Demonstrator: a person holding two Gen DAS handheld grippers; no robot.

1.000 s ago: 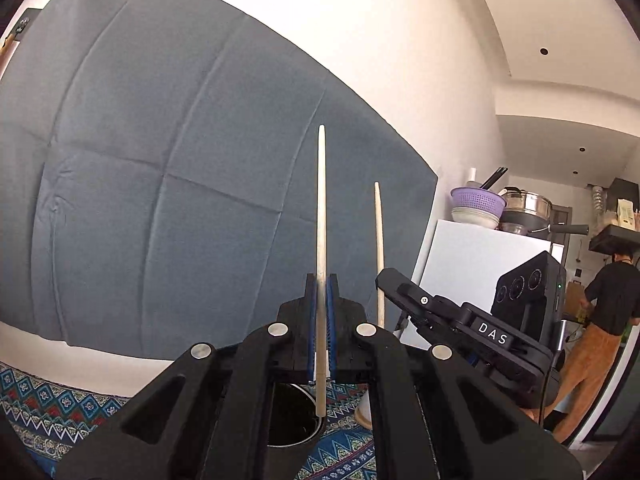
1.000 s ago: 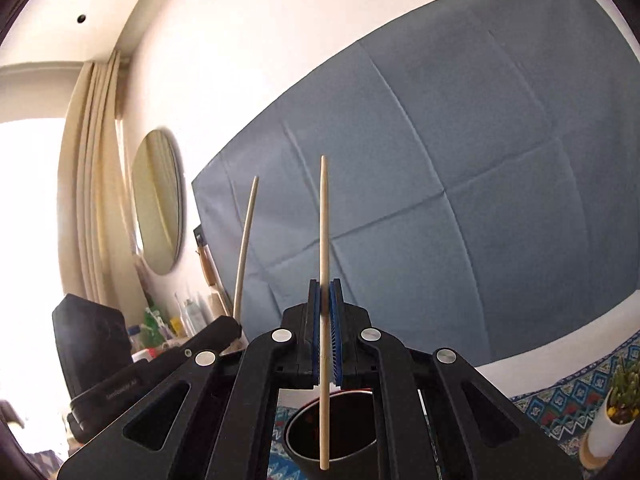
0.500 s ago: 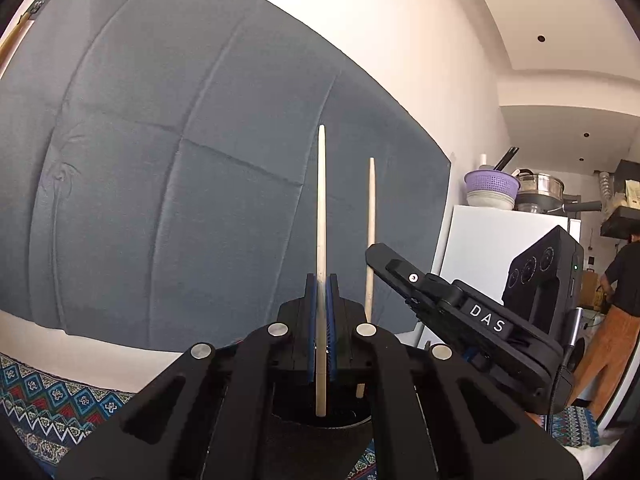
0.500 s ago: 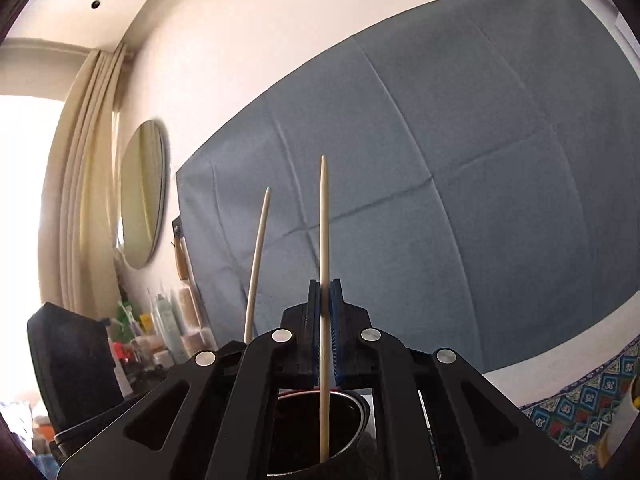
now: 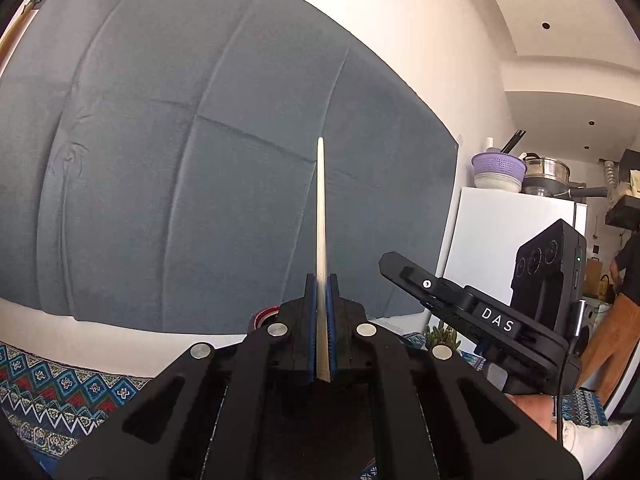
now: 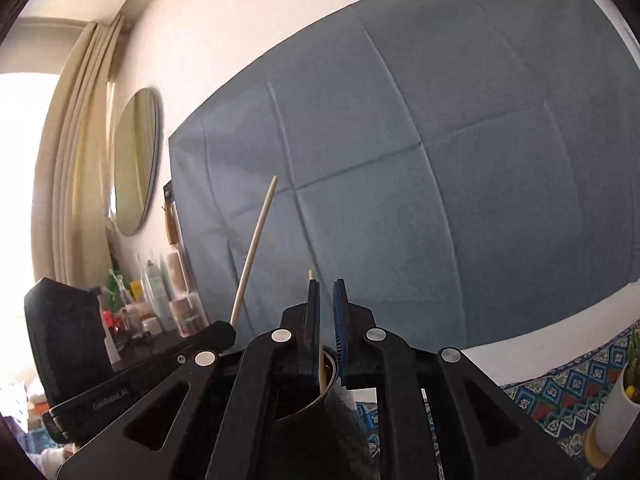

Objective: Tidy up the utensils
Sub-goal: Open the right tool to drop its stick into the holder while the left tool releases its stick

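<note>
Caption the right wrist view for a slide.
Right claw open after releasing a chopstick into the dark cup, while the left claw beside it grips a second chopstick.

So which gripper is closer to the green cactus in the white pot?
Right. The cactus stands close beside the right gripper, on its right; from the left gripper it sits farther off, ahead and right.

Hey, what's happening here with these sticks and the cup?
A person works two hand-held grippers over a dark cup. The left hand-held gripper is shut on an upright chopstick. The right hand-held gripper has just been opening, and its chopstick now stands loose in the cup.
</note>
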